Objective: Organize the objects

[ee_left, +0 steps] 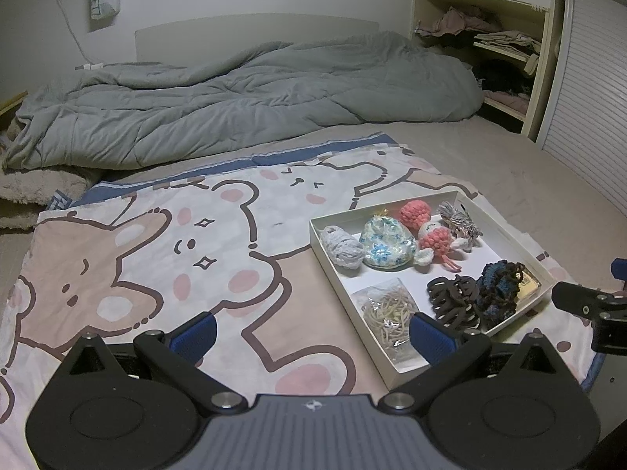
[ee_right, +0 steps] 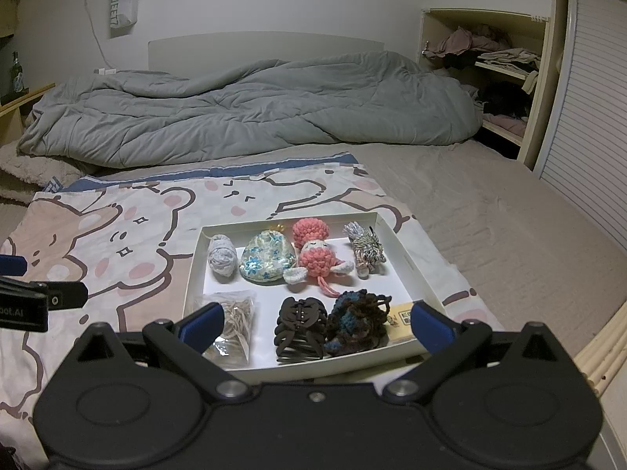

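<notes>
A shallow white box (ee_right: 407, 262) (ee_left: 319, 248) lies on a cartoon-bear cloth (ee_left: 156, 243) on the bed. In it sit a grey fabric roll (ee_right: 221, 256), a floral pouch (ee_right: 266, 260), a pink crochet doll (ee_right: 315, 252), a striped tassel toy (ee_right: 364, 248), a bag of rubber bands (ee_right: 235, 323), a brown hair claw (ee_right: 301, 327), a dark crochet scrunchie (ee_right: 358, 321) and a yellow card (ee_right: 401, 319). My right gripper (ee_right: 315, 327) is open and empty over the box's near edge. My left gripper (ee_left: 313, 337) is open and empty, just left of the box.
A rumpled grey duvet (ee_right: 250, 109) lies across the back of the bed. Open shelves with folded clothes (ee_right: 505, 62) and a slatted door (ee_right: 588, 94) stand at the right. The bed's edge (ee_right: 603, 356) is near right.
</notes>
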A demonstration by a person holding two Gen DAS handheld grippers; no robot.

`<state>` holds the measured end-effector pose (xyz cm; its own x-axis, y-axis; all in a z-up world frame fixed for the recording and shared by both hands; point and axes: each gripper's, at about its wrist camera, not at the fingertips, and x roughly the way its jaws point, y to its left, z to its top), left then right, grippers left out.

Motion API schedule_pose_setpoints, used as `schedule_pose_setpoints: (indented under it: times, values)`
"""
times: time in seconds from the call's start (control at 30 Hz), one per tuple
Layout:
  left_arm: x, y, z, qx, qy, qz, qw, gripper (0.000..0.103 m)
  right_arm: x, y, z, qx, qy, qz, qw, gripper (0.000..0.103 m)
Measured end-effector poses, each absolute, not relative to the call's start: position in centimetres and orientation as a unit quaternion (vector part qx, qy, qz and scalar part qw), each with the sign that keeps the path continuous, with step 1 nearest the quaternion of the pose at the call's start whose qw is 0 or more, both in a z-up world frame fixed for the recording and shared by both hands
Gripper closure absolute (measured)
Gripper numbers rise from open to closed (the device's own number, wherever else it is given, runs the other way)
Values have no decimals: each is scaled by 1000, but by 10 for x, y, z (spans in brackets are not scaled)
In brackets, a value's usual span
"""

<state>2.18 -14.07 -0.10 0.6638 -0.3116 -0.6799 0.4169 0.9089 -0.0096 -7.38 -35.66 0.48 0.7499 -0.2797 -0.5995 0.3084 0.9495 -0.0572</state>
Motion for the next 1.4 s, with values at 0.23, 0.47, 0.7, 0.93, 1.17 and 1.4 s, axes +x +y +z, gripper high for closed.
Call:
schedule_pose_setpoints:
  times: [0.23, 0.47, 0.7, 0.93, 1.17, 1.4]
  values:
    - [22, -141, -1, 75, 358, -202, 909, 0, -73, -356, 4, 23, 317, -158, 935, 1]
    - [22, -141, -1, 74, 359, -203, 908, 0, -74, -355, 3, 22, 318, -158, 935, 0]
    - [23, -140, -2, 75, 359, -203, 908, 0, -73, -355, 3, 22, 318, -158, 934, 0]
    - [23, -140, -1, 76, 360, -204, 907, 0, -73, -355, 3, 22, 318, -158, 935, 0]
    - [23, -140, -1, 76, 361, -202, 907, 0, -73, -355, 2, 22, 319, -158, 934, 0]
    - [23, -141, 0, 76, 361, -203, 907, 0, -72, -353, 1, 22, 320, -157, 934, 0]
